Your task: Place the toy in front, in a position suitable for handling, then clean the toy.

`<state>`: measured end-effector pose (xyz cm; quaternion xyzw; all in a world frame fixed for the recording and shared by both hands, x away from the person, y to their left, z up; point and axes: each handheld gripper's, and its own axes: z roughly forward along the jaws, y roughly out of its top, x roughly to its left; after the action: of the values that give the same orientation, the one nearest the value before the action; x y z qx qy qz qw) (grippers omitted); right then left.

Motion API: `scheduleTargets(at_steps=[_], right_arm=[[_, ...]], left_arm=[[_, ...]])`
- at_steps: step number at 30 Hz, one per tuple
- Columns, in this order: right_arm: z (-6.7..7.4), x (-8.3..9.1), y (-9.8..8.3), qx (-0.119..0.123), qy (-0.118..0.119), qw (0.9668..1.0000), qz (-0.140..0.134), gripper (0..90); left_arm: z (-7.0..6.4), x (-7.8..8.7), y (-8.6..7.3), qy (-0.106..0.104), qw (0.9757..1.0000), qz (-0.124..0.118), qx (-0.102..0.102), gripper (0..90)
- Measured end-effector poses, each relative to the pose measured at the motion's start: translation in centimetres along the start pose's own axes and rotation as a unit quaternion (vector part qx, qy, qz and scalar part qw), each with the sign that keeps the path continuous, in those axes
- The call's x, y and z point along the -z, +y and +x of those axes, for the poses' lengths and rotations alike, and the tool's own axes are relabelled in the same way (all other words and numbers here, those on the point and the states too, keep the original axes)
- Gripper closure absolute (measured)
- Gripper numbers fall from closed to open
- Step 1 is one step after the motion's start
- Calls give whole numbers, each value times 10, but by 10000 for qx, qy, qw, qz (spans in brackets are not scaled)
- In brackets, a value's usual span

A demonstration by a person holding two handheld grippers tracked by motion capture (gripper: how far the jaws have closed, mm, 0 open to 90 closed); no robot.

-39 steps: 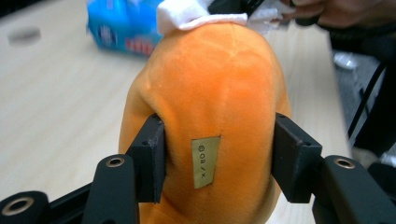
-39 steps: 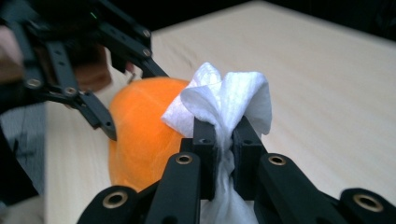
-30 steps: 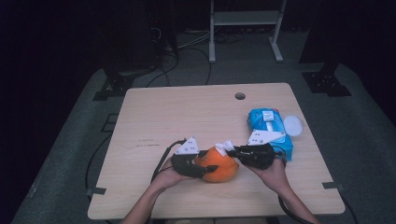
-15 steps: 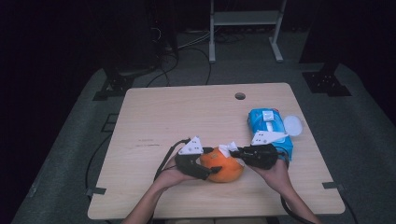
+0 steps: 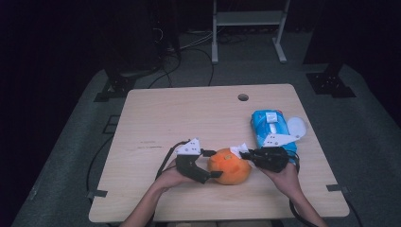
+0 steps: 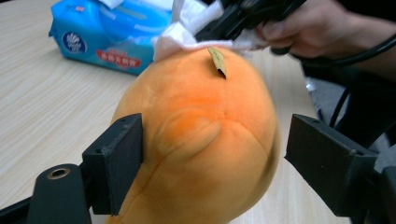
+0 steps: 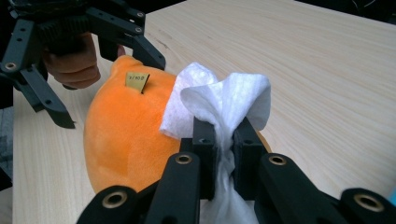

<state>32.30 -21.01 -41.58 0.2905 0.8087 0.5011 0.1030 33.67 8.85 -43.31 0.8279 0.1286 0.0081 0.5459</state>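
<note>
An orange plush ball [image 5: 229, 166] with a small tan tag lies near the table's front edge. My left gripper [image 5: 213, 164] straddles its left side, and its jaws have just been opening. In the left gripper view the plush [image 6: 201, 140] sits between the jaws, with a gap at the right-hand one. My right gripper [image 5: 248, 154] is shut on a crumpled white wipe [image 7: 224, 98], which rests against the top right of the plush [image 7: 126, 135]. The right gripper [image 6: 219, 28] and wipe [image 6: 180, 32] also appear beyond the plush in the left gripper view.
A blue pack of wet wipes [image 5: 272, 125] lies just behind my right hand, with a white round lid [image 5: 296, 126] beside it. The wooden table [image 5: 189, 118] has a small hole [image 5: 243, 97] near its far edge. A metal stand [image 5: 248, 28] and cables are on the dark floor beyond.
The left jaws have spread apart around the plush. The plush and the right gripper with its wipe have shifted slightly to the right.
</note>
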Motion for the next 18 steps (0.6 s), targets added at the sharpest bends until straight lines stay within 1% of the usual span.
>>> scheduleTargets(at_steps=[1, 4, 6, 9, 11, 14, 15, 16, 17, 18], right_arm=[[-1, 0, -1, -33, 18, 10000, -4, 818], [-1, 1, -1, -6, 10, 10000, -4, 818], [-1, 0, -1, 1, 13, 10000, -5, 818], [-1, 0, -1, -1, 14, 10000, -10, 818], [0, 0, -1, 10, 2, 10000, 3, 818], [0, 0, -1, 11, -5, 10000, 1, 818], [1, 0, 0, 29, -24, 10000, 15, 818], [2, 1, 0, 33, -34, 10000, 15, 818], [3, 3, 2, 23, -16, 10000, -10, 819], [5, 4, 4, 21, 13, 10000, -45, 819]], left_arm=[[0, -2, 0, 42, 10000, 22, 16, 164], [-1, -8, 0, 159, 9998, 94, -79, 119], [-1, -9, -1, 207, 9997, 49, -118, 107], [1, -9, -3, 211, 9997, -40, -114, 96], [3, -11, -5, 205, 9998, -63, -47, 88], [3, -13, -5, 206, 9998, -38, -32, 83], [2, -13, -5, 185, 9998, -36, -45, 115], [1, -13, -5, 208, 9998, -17, -73, 165], [0, -13, -5, 313, 9995, 28, -94, 228], [-1, -13, -4, 356, 9993, 63, -87, 280]])
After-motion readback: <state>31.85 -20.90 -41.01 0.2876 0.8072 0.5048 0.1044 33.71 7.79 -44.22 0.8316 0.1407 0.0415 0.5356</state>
